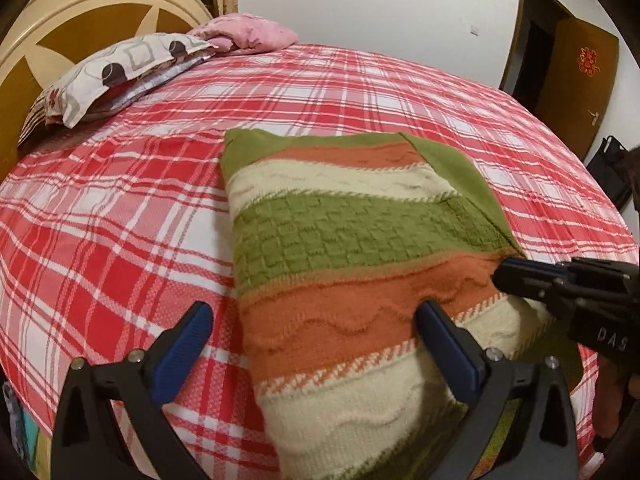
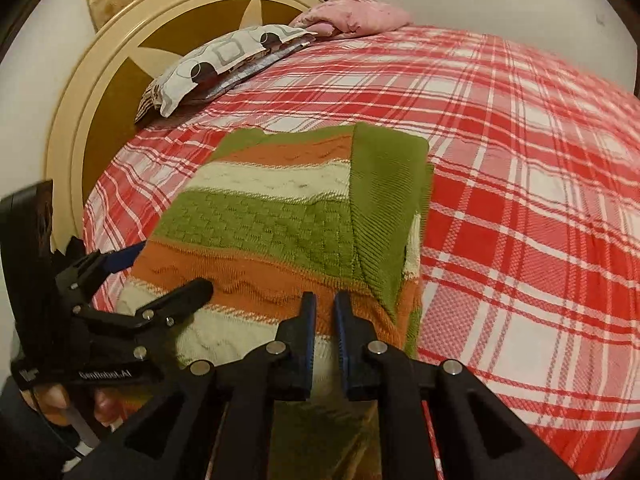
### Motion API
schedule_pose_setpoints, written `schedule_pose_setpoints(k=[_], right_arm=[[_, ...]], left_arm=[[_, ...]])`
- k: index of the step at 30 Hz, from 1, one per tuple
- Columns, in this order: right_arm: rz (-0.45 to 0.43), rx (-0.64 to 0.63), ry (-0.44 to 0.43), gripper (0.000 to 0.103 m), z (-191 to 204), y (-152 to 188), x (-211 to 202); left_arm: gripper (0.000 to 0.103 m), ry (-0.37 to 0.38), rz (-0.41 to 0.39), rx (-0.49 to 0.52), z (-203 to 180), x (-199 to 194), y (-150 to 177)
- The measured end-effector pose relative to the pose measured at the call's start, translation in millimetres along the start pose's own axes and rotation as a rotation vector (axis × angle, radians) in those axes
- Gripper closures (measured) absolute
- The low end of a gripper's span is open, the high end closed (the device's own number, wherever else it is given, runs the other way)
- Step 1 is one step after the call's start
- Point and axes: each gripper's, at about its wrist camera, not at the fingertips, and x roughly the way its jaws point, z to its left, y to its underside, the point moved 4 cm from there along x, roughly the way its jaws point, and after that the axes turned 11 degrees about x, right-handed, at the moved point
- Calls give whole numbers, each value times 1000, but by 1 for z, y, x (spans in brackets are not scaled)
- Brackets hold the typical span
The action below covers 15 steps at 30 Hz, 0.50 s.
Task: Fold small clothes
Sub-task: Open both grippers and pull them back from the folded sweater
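A knit sweater [image 1: 360, 240] [image 2: 260, 224] striped green, orange and cream lies folded on the red plaid bedsheet [image 1: 100, 220] [image 2: 540, 200], with a green sleeve laid over its right side. My left gripper [image 1: 314, 316] [image 2: 168, 272] is open wide over the sweater's near left edge, one finger above the sheet and the other above the knit. My right gripper [image 2: 325, 300] [image 1: 506, 276] is shut, with only a thin slit between its pads and no fabric in it. It hovers over the orange stripe near the sweater's right side.
A patterned pillow [image 1: 120, 72] [image 2: 224, 60] and a pink cloth [image 1: 248, 32] [image 2: 352, 14] lie by the round headboard [image 1: 80, 12] [image 2: 120, 60]. A brown door [image 1: 576, 76] and a black bag [image 1: 608, 168] stand beyond the bed's right edge.
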Motion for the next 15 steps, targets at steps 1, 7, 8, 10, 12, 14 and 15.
schedule_pose_setpoints(k=[1,7,8,10,12,14,15], right_arm=[[-15,-15,10,93,2,4,-3],[-55,2,2,64,4,22,-41],[-79,6,6,47,4,26,-51],[-121,7,10,42,7,31,-68],[-134,-3,6,42,12,36,-82],[-147,-25,10,42,19,40,-95],[-154,-32,15,42,22,41,-100]], left_arm=[[0,-4,3,-4,0,-2,1],[0,-62,-9,42,-5,-44,16],[0,-73,-23,57,-7,-54,19],[0,-84,-44,69,-9,-68,23],[0,-87,-66,67,-10,-83,26],[0,-96,-79,64,-12,-94,26],[0,-94,-88,64,-12,-100,26]])
